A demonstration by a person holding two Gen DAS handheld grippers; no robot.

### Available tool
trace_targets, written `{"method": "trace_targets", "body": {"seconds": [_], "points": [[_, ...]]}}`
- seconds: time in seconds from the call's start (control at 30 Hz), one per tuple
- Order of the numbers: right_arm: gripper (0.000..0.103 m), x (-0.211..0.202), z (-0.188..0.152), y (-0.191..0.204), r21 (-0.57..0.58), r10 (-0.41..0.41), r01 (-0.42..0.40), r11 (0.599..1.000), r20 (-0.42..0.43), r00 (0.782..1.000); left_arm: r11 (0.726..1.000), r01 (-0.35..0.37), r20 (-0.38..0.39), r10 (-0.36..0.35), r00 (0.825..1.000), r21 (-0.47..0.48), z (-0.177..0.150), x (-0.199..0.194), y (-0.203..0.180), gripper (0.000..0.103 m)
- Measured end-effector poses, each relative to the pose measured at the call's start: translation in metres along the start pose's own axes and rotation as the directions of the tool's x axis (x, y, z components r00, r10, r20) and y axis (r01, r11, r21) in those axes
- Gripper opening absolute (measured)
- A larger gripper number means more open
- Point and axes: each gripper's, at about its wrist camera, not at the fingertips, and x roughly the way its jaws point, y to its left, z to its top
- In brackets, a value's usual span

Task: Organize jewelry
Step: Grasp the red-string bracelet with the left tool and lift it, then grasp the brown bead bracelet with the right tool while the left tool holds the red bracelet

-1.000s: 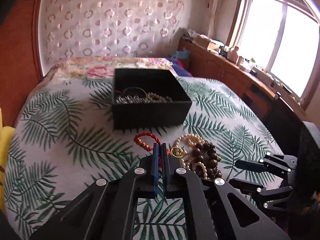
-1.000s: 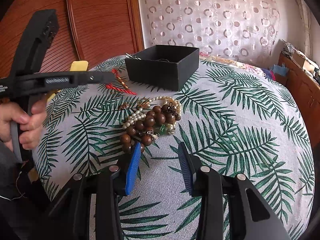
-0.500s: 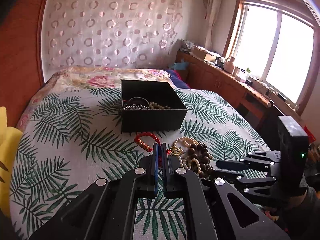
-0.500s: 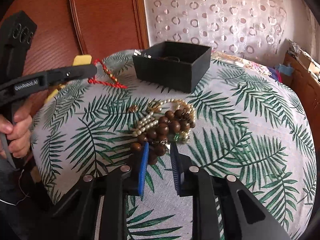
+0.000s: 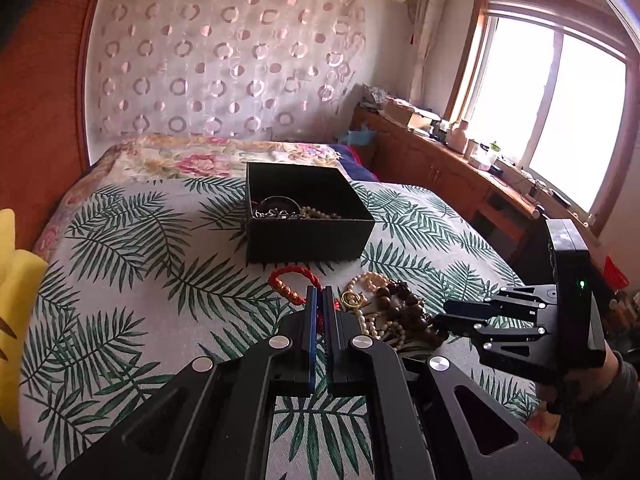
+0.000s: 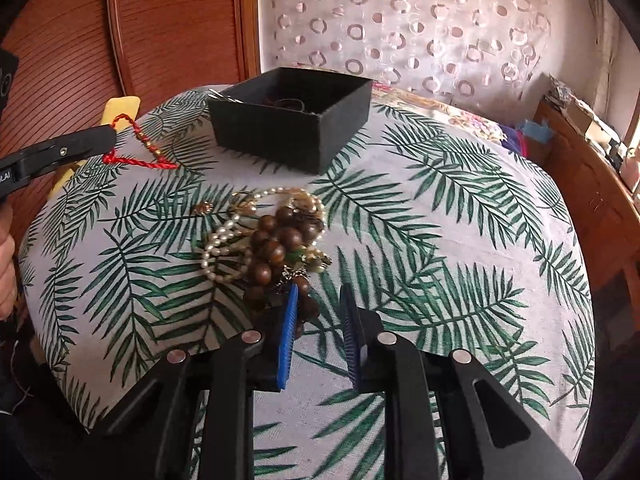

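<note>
1. Jewelry sits in two places: a loose heap (image 6: 272, 248) of brown wooden beads and pearl strands on the leaf-print cloth (image 6: 440, 220), and more pieces inside the open black box (image 5: 304, 216) at twelve o'clock from the heap.
2. Your left gripper (image 5: 319, 300) is clamped together on the red cord bracelet (image 6: 138, 148), which hangs clear of the cloth at ten o'clock from the heap.
3. Your right gripper (image 6: 320, 300) has its jaws narrowly apart at the heap's six o'clock edge; brown beads lie against the left blue pad (image 6: 289, 332), the right pad bare.
</note>
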Motion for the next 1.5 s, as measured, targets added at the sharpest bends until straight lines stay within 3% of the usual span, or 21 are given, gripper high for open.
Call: {"method": "trace_targets", "body": {"seconds": [0.13,0.23,0.3,0.4,0.83,1.27,1.5], "points": [[0.024,0.009,0.0,0.002,0.006,0.056,-0.056,0.998,-0.025,0.998,1.0,0.003,-0.001,-0.003,1.0,0.0,0.0,0.0,-0.001,0.002],[0.023,0.01,0.0,0.008,-0.007,0.051,-0.051,0.999,-0.023,0.998,1.0,0.004,-0.003,-0.004,1.0,0.001,-0.001,0.0,-0.002,0.002],[0.015,0.009,-0.002,0.011,-0.019,0.063,-0.063,0.998,-0.025,0.998,1.0,0.005,-0.004,-0.005,1.0,0.001,-0.001,0.0,-0.003,0.002],[0.015,0.005,-0.006,0.012,-0.041,0.075,-0.076,0.996,-0.029,0.997,1.0,0.002,-0.001,-0.002,1.0,0.002,-0.001,0.0,-0.003,0.002],[0.015,-0.061,0.023,0.001,-0.092,0.077,-0.063,0.994,0.159,0.984,1.0,0.006,-0.002,-0.006,1.0,0.001,-0.003,0.002,-0.004,0.002],[0.015,-0.078,0.055,0.001,-0.151,0.055,-0.021,0.988,0.226,0.973,1.0,0.019,0.021,-0.02,1.0,0.02,0.012,0.001,-0.011,0.002],[0.015,-0.078,0.097,0.002,-0.196,0.041,0.013,0.981,0.267,0.963,0.999,0.01,0.038,-0.012,0.999,0.045,0.035,0.005,-0.007,0.002]]}}
